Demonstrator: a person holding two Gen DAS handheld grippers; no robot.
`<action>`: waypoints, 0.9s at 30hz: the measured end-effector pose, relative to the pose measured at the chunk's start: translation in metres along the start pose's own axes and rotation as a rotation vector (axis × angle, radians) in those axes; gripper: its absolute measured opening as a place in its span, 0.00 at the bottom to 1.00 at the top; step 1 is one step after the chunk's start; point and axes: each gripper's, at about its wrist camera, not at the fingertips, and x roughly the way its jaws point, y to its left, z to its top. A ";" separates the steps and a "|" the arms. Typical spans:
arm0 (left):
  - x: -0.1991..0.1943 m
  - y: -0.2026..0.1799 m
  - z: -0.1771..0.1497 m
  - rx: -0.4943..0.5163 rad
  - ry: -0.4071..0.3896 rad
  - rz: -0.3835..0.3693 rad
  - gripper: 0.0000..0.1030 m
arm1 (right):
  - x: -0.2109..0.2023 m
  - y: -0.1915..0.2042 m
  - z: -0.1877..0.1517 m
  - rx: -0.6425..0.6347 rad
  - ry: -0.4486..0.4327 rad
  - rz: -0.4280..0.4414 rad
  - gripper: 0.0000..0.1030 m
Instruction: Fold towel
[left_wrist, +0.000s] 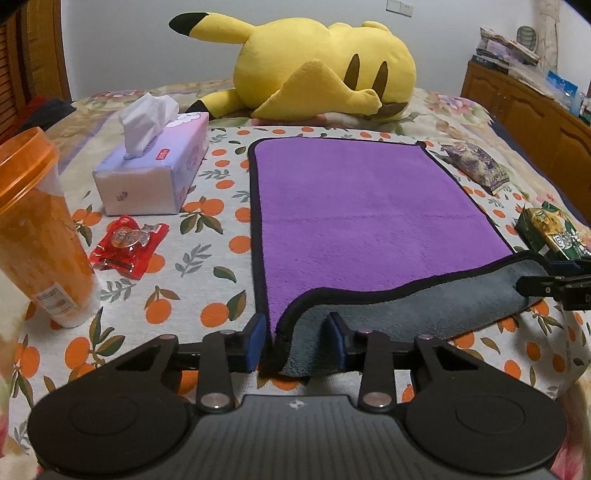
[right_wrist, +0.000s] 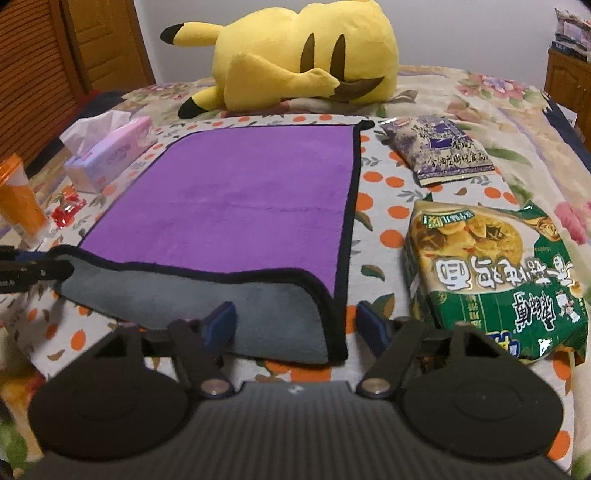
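A purple towel (left_wrist: 369, 206) with black trim and a grey underside lies flat on the orange-print cloth; it also shows in the right wrist view (right_wrist: 236, 195). Its near edge is turned over, showing a grey strip (left_wrist: 424, 310). My left gripper (left_wrist: 297, 341) is open, its blue pads on either side of the folded near-left corner. My right gripper (right_wrist: 295, 325) is open around the near-right corner (right_wrist: 332, 332). Each gripper shows at the edge of the other's view, the right one (left_wrist: 554, 284) at the towel's far end of the strip.
A tissue box (left_wrist: 155, 170), a red snack packet (left_wrist: 129, 240) and an orange cup (left_wrist: 40, 236) stand left of the towel. A green noodle packet (right_wrist: 495, 277) and a purple snack bag (right_wrist: 439, 151) lie right. A yellow plush (left_wrist: 314, 70) lies behind.
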 end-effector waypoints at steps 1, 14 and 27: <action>0.000 0.000 0.000 -0.001 0.000 -0.002 0.35 | 0.000 -0.001 0.000 0.001 0.002 0.004 0.61; 0.000 -0.001 -0.001 -0.003 0.006 -0.020 0.13 | -0.001 -0.002 0.001 -0.016 -0.001 0.001 0.19; -0.012 -0.007 0.004 0.017 -0.037 -0.018 0.07 | -0.010 -0.001 0.005 -0.037 -0.060 -0.008 0.04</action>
